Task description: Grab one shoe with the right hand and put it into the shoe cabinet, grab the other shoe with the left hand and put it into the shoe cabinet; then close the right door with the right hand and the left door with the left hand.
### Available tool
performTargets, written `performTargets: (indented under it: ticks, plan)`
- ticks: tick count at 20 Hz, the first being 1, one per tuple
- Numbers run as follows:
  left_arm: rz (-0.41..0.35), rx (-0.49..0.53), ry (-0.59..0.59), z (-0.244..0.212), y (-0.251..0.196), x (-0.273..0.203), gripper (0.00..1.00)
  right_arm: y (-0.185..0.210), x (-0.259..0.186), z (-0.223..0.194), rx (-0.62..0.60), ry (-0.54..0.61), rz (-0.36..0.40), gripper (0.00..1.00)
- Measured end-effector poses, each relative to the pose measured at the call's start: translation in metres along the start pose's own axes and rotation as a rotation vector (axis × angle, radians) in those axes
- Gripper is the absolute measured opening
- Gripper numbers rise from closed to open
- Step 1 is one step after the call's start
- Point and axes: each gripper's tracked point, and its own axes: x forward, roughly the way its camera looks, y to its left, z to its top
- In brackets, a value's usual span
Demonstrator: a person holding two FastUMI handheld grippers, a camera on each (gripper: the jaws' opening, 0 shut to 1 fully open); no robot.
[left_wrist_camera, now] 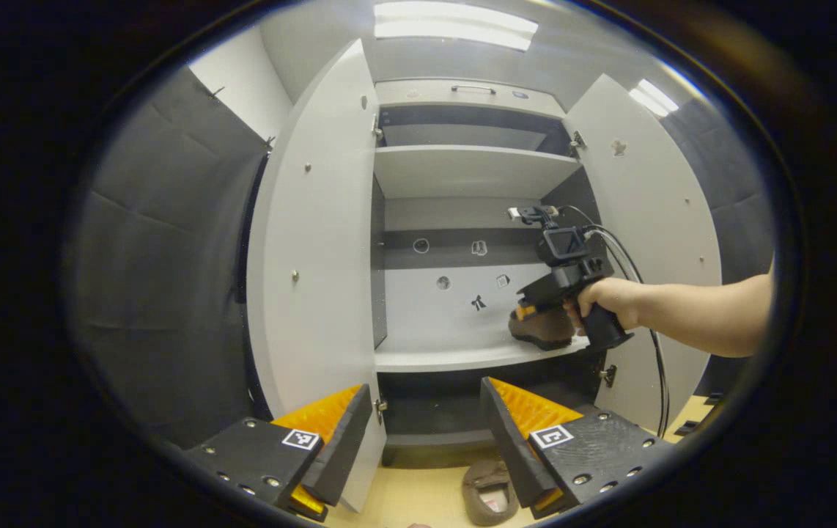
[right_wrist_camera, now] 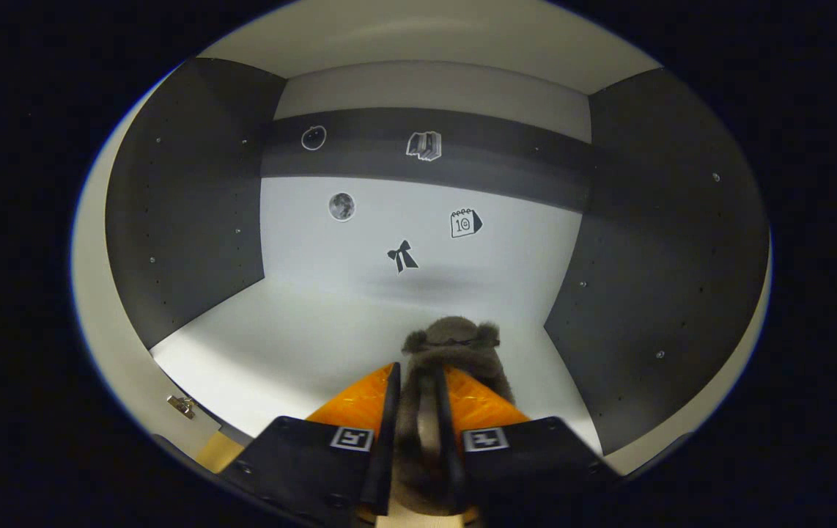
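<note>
Your right claw [right_wrist_camera: 418, 411] clamps a brown slipper [right_wrist_camera: 451, 345] over the cabinet shelf [right_wrist_camera: 279, 345]; your left claw [left_wrist_camera: 426, 433] gapes empty above the second slipper [left_wrist_camera: 490, 493], below that shelf.

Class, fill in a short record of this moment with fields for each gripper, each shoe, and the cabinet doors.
right gripper: shut on the first shoe, holding it over the middle shelf inside the shoe cabinet
left gripper: open, holding nothing, in front of the cabinet
second shoe: on the floor below the left gripper
left door: open
right door: open
</note>
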Motion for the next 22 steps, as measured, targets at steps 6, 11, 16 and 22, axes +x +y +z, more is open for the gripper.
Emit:
performTargets:
  ticks: [6,11,16,22]
  plan:
    - [-0.029,0.003,0.038,-0.014,-0.007,0.012,0.88,-0.021,-0.074,0.052,0.084,-0.256,-0.021,0.99]
    - [-0.078,0.033,0.088,-0.036,-0.017,0.035,0.95,-0.037,-0.149,0.054,0.070,-0.390,-0.039,1.00]
    - [-0.148,0.009,0.174,-0.071,-0.036,0.047,0.96,-0.044,-0.207,0.037,0.053,-0.454,-0.048,0.97]
    - [-0.191,-0.001,0.290,-0.124,-0.047,0.055,0.88,-0.042,-0.241,0.004,0.066,-0.442,-0.053,0.98]
